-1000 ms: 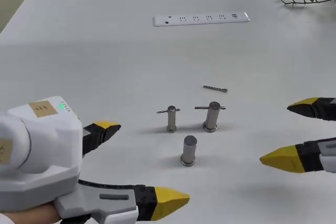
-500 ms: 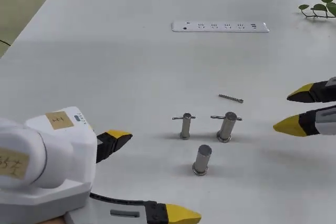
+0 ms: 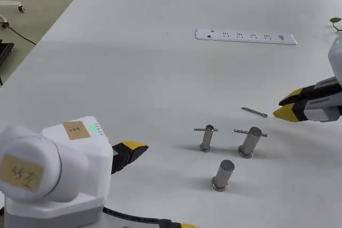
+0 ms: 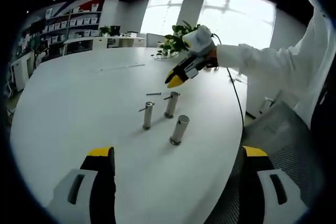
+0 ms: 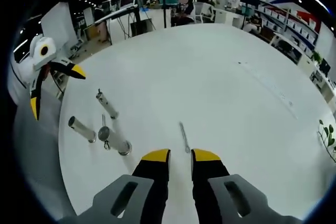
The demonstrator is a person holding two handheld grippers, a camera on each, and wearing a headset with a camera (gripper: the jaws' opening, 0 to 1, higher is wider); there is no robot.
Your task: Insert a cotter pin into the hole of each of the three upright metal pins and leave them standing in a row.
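Now: your right gripper (image 3: 279, 107), narrowed from wide, seemingly just beside loose cotter pin (image 3: 254, 112); left gripper (image 4: 177, 153) wide; third metal pin (image 3: 223, 175) awaits.

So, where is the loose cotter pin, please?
The thin grey metal cotter pin lies right of centre in the head view, just off the right gripper's jaws.

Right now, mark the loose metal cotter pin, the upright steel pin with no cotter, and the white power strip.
loose metal cotter pin (image 3: 254, 112): head view, mid-shaft.
upright steel pin with no cotter (image 3: 222, 176): head view, side wall.
white power strip (image 3: 246, 36): head view, top face.
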